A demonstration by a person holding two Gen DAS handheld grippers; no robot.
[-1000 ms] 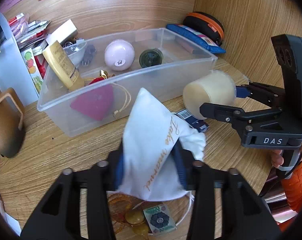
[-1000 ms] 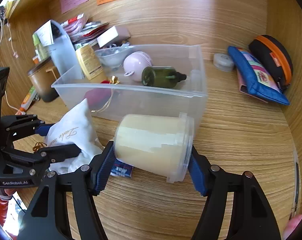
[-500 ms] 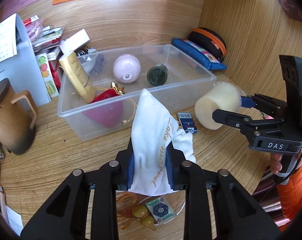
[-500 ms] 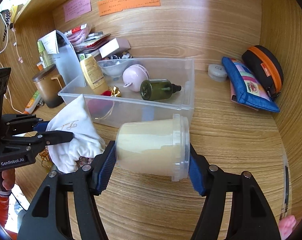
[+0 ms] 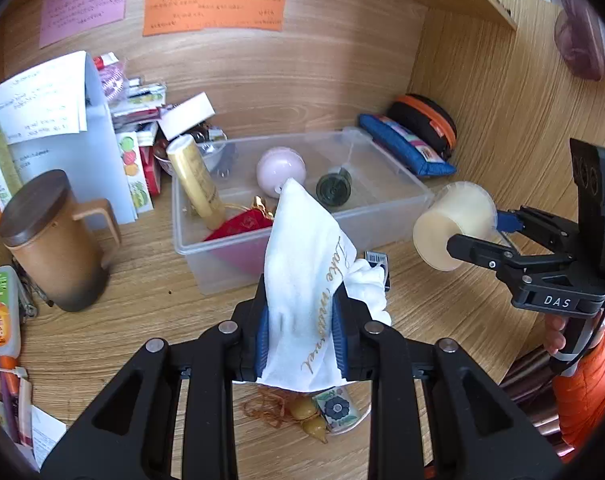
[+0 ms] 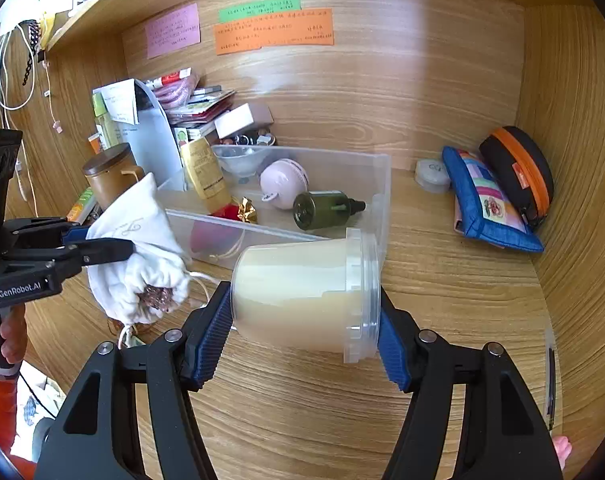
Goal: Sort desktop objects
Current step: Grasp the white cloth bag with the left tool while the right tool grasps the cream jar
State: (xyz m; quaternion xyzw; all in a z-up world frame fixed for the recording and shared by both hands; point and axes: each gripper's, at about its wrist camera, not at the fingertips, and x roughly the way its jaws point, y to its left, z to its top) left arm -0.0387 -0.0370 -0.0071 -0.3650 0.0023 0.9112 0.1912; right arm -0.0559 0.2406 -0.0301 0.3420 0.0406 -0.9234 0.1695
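My left gripper is shut on a white drawstring pouch with gold lettering and holds it above the desk, in front of the clear plastic bin. The pouch also shows in the right wrist view, its mouth hanging open downward. My right gripper is shut on a cream-filled clear tub with a lid, held on its side above the desk, right of the bin. The tub shows in the left wrist view.
The bin holds a pink ball, a green bottle, a yellow tube and a red pouch. A brown mug stands left. Blue pouch and black-orange case lie right. Small trinkets lie on the desk below the pouch.
Both grippers have lifted and pulled back from the bin with their loads. The pouch and the tub now hang higher above the desk.
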